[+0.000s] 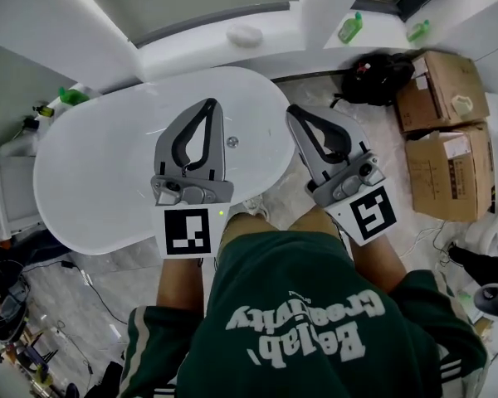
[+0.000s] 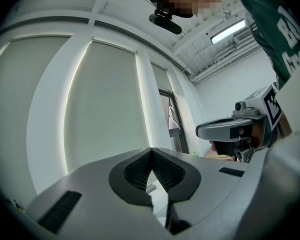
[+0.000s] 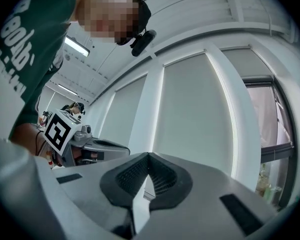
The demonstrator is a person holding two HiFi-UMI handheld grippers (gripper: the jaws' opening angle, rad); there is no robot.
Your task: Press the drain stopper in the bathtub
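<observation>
A white oval bathtub [image 1: 100, 168] fills the left middle of the head view. Its small round metal drain stopper [image 1: 231, 142] sits on the tub floor towards the right end. My left gripper [image 1: 211, 103] hangs over the tub just left of the stopper, jaws shut with nothing in them. My right gripper [image 1: 292, 110] is shut and empty too, held over the tub's right rim. In the left gripper view the closed jaws [image 2: 151, 150] point up at a pale window wall, and in the right gripper view the closed jaws [image 3: 149, 155] do the same.
Two cardboard boxes [image 1: 441, 89] [image 1: 448, 175] and a black bag [image 1: 377, 77] stand on the floor at the right. Green bottles [image 1: 350, 27] and a white soap-like lump [image 1: 245, 34] sit on the ledge behind the tub. Cables trail over the floor at the lower left.
</observation>
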